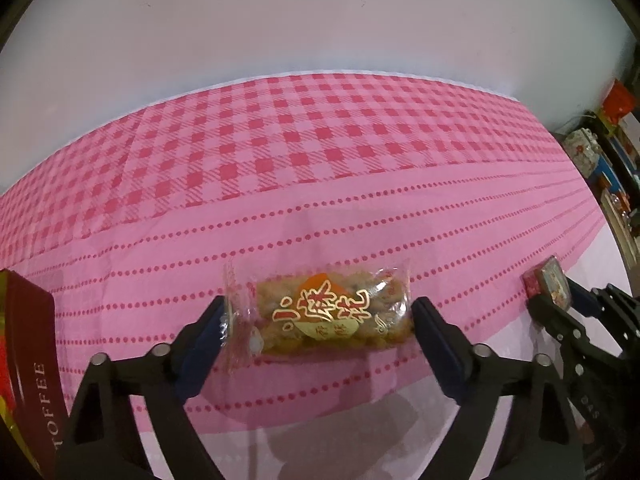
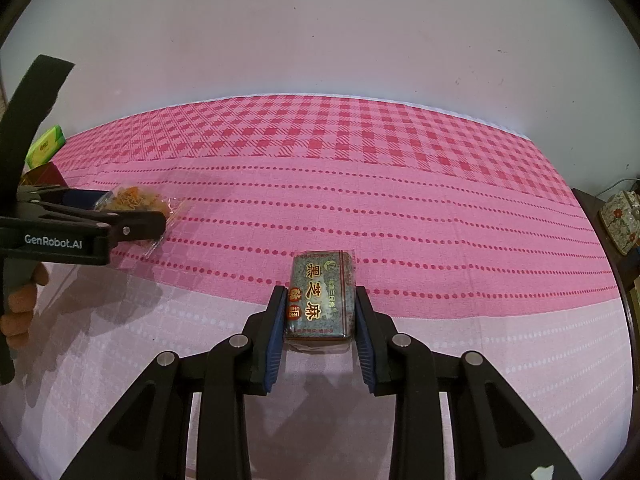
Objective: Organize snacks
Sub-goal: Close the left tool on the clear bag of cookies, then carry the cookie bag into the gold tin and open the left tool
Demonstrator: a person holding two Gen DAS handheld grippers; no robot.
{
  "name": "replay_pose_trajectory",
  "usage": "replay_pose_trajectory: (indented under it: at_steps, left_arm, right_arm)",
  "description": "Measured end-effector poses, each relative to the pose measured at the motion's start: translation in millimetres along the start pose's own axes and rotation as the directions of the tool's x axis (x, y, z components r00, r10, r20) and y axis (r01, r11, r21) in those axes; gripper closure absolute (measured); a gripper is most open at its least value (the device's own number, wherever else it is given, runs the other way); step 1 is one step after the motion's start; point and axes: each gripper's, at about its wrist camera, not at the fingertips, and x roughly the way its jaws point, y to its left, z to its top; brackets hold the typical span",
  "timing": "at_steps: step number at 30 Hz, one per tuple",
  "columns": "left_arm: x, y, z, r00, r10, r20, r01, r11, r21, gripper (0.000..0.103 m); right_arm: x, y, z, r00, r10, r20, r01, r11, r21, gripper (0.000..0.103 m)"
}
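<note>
Pink cloth, checked at the far side and dotted in rows nearer the cameras, is being seen spread over the table (image 1: 360,152), with a plain pale wall (image 1: 280,20) rising behind it. Between the widely spread fingers of the left gripper (image 1: 318,322) a clear-wrapped snack packet (image 1: 320,312) with gold and red characters is being framed; its crinkled left end is being touched by the left finger, while whether the right pad is pressing on it cannot be told. The right gripper (image 2: 320,320) is being held closed on a dark green sesame bar (image 2: 322,300), both blue pads being pressed against its long sides, low over the pale near strip of the cloth. At the left edge of the left wrist view a dark red box (image 1: 28,360) lettered TOFFEE is being shown, close beside the left gripper. A green packet (image 2: 46,146) is being shown at the far left of the cloth in the right wrist view. Off the table's right end a floral tin (image 2: 620,216) and other cluttered items are being glimpsed. Fingers of a hand (image 2: 20,308) are being shown on the left gripper's handle.
</note>
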Motion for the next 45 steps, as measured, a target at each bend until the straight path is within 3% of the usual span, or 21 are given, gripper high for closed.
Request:
replay_pose_trajectory:
  at_steps: [1,5,25,33,40,45]
  left_arm:
    - [-2.7,0.0,-1.9,1.000,-0.008,0.005,0.008,1.000,0.002,0.025]
    - [-12.9,3.7,-11.7,1.000,-0.004,0.007,0.004,1.000,0.006,0.027]
    - [-83.7,16.6,-67.2,0.998,0.042,0.038,-0.041,0.999,-0.031,0.028]
    - [-127.2,13.9,-79.6,0.993,0.098,0.064,-0.097,0.995,-0.025,0.028]
    - [-172.3,35.8,-83.7,0.983,0.138,0.125,-0.132,0.990,-0.049,0.028]
    - [-196.8,67.0,-86.0,0.968,0.207,0.143,-0.198,0.977,-0.077,0.028]
  right_arm:
    - [0.1,0.0,0.0,1.000,0.000,0.000,0.000,1.000,0.000,0.074]
    - [0.0,-0.2,0.0,1.000,0.001,0.000,-0.001,1.000,0.000,0.074]
    - [-0.1,0.0,-0.3,1.000,0.002,0.000,-0.002,1.000,0.001,0.074]
    - [0.0,0.5,-0.4,1.000,0.002,0.000,-0.002,1.000,0.001,0.074]
    - [0.0,0.3,-0.4,1.000,0.002,0.000,-0.002,1.000,0.002,0.074]
    - [0.1,-0.2,-0.4,1.000,0.002,0.000,-0.002,1.000,0.002,0.074]
